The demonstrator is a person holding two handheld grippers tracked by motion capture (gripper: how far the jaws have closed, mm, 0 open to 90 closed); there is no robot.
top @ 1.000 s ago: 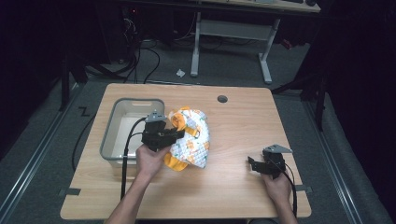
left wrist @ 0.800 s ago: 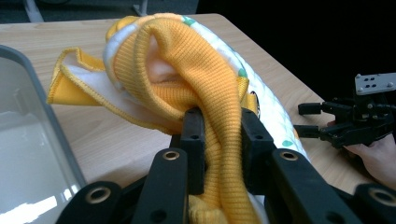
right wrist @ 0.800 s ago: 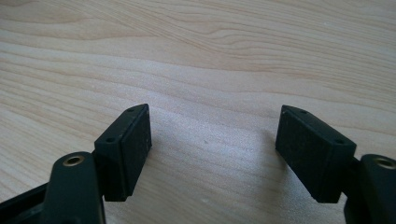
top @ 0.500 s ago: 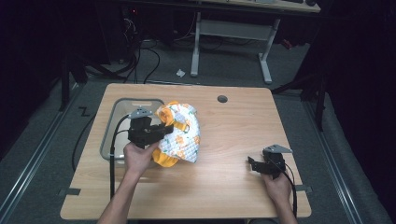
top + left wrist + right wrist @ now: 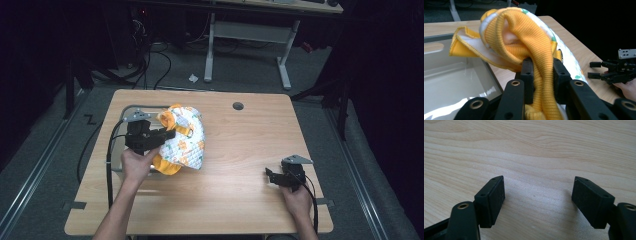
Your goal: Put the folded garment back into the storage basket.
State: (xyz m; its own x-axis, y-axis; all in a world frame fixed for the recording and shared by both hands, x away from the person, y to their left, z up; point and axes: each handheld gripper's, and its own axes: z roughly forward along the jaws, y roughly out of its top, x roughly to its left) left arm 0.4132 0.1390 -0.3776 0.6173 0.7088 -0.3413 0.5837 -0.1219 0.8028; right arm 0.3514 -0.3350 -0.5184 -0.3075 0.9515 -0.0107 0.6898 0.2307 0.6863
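Left side first: clear plastic bin [image 5: 116,150] sits at the table's [image 5: 240,200] left edge. High view has it mostly hidden behind the left gripper [image 5: 159,136] and hand [image 5: 136,162]. Left gripper view shows what the high view can't: bin wall and floor [image 5: 454,82] up close, nothing visible in the part seen.

Left gripper is pinching a garment [image 5: 182,139], white with orange print and orange knit trim. Left gripper view gives the grip detail: the jaws are clamped on a rope of the orange ribbed knit [image 5: 534,62], fabric bunched between the pads and running down past them. High view only shows a bundle at the claw tip. Garment hangs off the jaws to their right, lifted, with its lower edge at or just over the table beside the bin's right rim; contact not resolvable. An orange-edged flap [image 5: 464,47] overhangs the bin's corner in the left gripper view.

Versus a second ago: left gripper and garment have shifted left toward the bin; bundle was nearer table centre then. Grip unchanged.

Right side: right gripper [image 5: 274,177] near the front right of the table, well apart from the garment, same spot as before. Right gripper view shows the jaws spread wide, bare wood [image 5: 531,157] between the pads [image 5: 496,197], nothing held. It also appears far right in the left gripper view [image 5: 596,70].
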